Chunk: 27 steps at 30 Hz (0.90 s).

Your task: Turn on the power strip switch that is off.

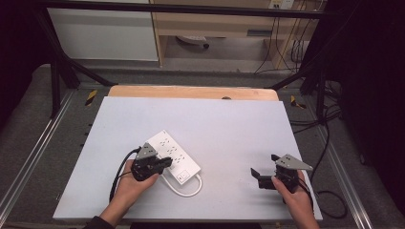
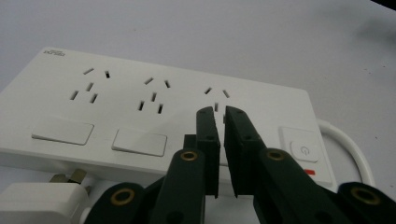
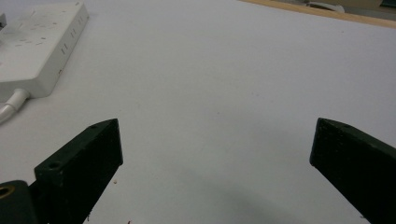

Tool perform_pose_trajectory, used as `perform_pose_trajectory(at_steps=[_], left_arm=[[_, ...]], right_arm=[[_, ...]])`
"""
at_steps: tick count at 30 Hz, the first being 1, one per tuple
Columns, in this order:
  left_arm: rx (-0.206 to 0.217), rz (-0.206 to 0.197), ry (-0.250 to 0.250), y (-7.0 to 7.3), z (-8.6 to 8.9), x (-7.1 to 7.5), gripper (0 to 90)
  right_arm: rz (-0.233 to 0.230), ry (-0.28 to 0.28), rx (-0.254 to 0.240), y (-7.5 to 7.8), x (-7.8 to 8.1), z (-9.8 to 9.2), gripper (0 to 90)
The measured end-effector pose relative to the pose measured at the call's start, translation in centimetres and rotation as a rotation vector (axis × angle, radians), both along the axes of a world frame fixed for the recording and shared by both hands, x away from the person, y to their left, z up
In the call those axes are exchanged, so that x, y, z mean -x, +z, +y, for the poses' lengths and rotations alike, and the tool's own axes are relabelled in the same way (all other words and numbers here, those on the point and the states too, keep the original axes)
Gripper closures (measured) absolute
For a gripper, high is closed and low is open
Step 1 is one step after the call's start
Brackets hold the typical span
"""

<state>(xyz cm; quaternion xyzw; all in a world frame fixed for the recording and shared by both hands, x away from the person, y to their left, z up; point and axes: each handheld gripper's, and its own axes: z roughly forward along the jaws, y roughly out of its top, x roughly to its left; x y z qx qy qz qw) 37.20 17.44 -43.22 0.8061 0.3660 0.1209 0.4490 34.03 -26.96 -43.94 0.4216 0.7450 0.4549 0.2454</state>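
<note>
A white power strip (image 1: pixel 174 155) with several sockets and switches lies at an angle on the left half of the white table top (image 1: pixel 224 124). Its white cable (image 1: pixel 184 191) loops off the near end. My left gripper (image 1: pixel 167 162) hovers over the strip's near end. In the left gripper view, the left gripper (image 2: pixel 218 112) has its jaws almost together with nothing between them, tips above a socket on the strip (image 2: pixel 140 93) beside the power button (image 2: pixel 303 150). My right gripper (image 1: pixel 265 164) rests at the table's right, jaws wide apart. The right gripper (image 3: pixel 215 135) holds nothing.
A white plug (image 2: pixel 42 200) lies beside the strip's near side. The strip (image 3: pixel 37 46) is far to the left in the right gripper view. A wooden edge (image 1: pixel 191 91) runs along the table's far side. Black frame legs and cables stand beyond.
</note>
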Motion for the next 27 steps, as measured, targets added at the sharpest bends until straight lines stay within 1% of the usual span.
perform_pose_trajectory(at_steps=[4, 7, 17, 27], left_arm=[[-0.004, 0.008, -0.005, -0.12, -0.03, -0.02, 90.0], [-0.011, 0.013, -0.009, -0.25, -0.08, -0.02, 89.9], [-0.005, 0.016, -0.017, -0.32, -0.23, 0.05, 90.0], [-0.021, 0.02, -0.038, -0.44, -0.67, 0.18, 90.0]], right_arm=[[0.001, 0.0, 0.0, 0.0, 0.02, 0.0, 3.0], [0.001, 0.001, 0.001, 0.0, 0.01, 0.02, 3.0], [0.001, 0.001, 0.002, 0.01, 0.05, 0.06, 2.9], [0.002, 0.003, 0.0, 0.01, 0.06, 0.12, 2.9]])
